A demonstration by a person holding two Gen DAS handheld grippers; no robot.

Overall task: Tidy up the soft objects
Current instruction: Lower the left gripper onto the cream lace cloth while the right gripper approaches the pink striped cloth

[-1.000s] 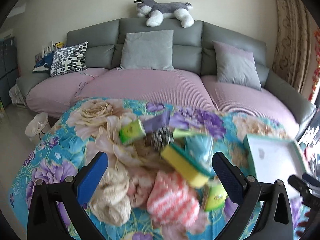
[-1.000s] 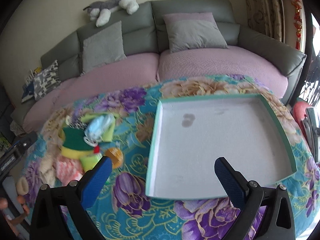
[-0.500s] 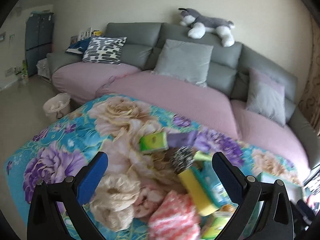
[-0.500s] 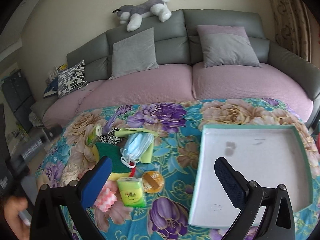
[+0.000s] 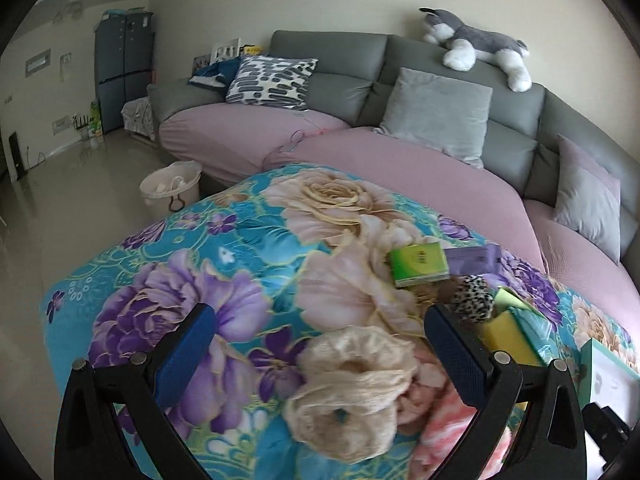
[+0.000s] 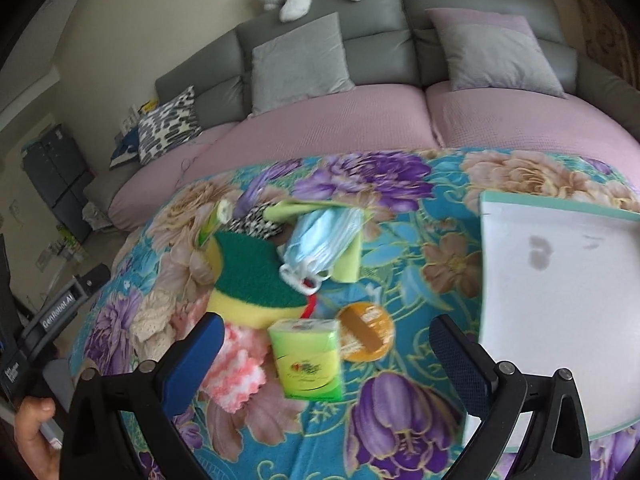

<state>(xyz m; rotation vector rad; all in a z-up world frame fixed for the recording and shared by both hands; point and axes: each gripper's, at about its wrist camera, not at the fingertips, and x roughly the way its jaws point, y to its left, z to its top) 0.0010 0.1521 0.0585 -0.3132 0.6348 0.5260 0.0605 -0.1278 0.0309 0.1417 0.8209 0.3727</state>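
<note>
Right up close in the left wrist view, the left hand-held gripper hangs wide open with nothing in it, right over a fluffy cream scrunchie on the floral-covered desk. A pink-and-white knitted cloth sits just right of the scrunchie, touching it. A bit further back there's a green tissue pack, a purple packet beside it, and a leopard-print scrunchie next to a yellow sponge.

The right wrist view gives you stuff the left one mostly can't see. The right hand-held gripper is also spread open and empty, hovering above a second green tissue pack with a round orange tape roll touching its right side. The sponge's green scouring top only shows here, and so does the blue face mask lying on a lime cloth. The white tray with the teal rim is big on the right here, while the left view only catches a corner. Bottom left, a person's hand holds the other gripper's handle.

Behind it all is the grey sofa with pink seat covers and a plush husky on top. Only the left view shows the white basket on the floor.
</note>
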